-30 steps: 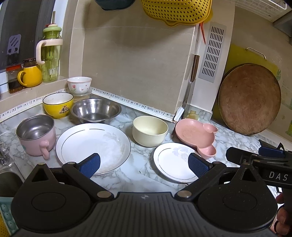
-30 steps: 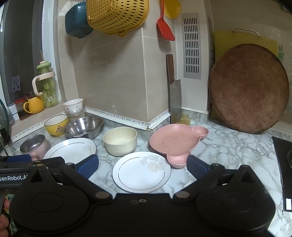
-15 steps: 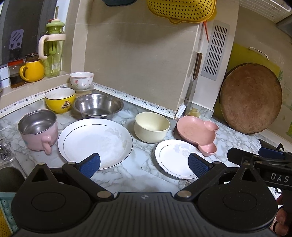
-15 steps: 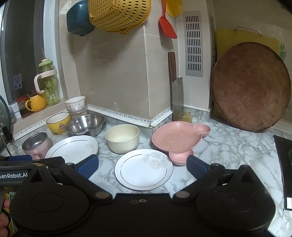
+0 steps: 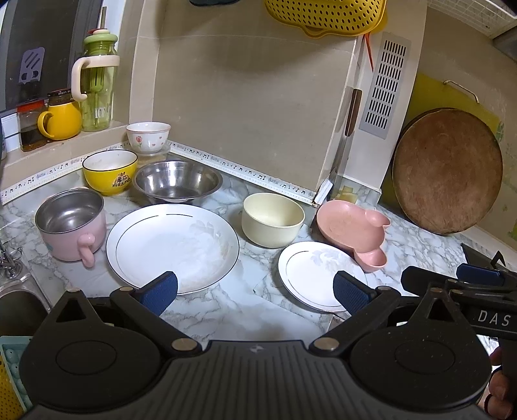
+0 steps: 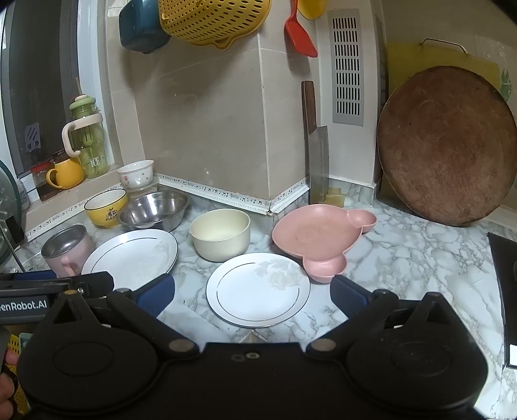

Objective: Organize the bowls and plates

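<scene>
A: What hangs on the wall at 12 o'clock?
B: A yellow colander point(image 6: 213, 19). A dark blue pot point(image 6: 142, 27) hangs just left of it, and a red spatula point(image 6: 299, 30) is at 1 o'clock.

A: What is the big brown circle at 3 o'clock?
B: A round wooden board point(image 6: 447, 145). It leans on the wall, with a yellow cutting board point(image 6: 404, 61) behind it.

A: And in the middle?
B: A cleaver point(image 6: 316, 152) stands up against the wall, next to a grey vent point(image 6: 347, 68).

A: What sits on the window ledge at 10 o'clock?
B: A green bottle point(image 5: 97, 84), a yellow mug point(image 5: 61, 121) and a dark jar point(image 5: 29, 126).

A: What is the worktop point(image 6: 420, 258) like?
B: White and grey marble.
</scene>
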Demonstrator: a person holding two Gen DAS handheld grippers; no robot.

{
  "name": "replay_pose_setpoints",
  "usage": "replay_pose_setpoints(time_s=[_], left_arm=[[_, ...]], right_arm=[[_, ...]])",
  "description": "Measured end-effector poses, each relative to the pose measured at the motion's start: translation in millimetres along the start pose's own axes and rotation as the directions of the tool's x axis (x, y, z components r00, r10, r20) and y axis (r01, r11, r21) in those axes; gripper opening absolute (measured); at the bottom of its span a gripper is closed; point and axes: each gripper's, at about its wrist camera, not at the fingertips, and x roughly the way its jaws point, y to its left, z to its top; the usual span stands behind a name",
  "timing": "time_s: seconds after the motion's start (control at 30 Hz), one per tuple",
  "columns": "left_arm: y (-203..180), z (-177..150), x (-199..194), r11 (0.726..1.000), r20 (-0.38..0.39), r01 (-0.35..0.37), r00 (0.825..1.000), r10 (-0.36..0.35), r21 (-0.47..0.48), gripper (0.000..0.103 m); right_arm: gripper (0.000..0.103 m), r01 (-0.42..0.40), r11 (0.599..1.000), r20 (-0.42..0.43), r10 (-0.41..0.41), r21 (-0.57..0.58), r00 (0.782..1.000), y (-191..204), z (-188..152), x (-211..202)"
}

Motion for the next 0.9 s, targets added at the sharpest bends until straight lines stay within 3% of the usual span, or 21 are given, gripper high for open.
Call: replay_pose_setpoints(time_s=[0.9], left_arm=[[12,3,11,0.999,-0.025,-0.039,0.999,0.038,-0.035,0.103]], right_arm=[[0.103,-0.011,1.000,-0.027,0.010,-0.011,1.000,6,2,13]])
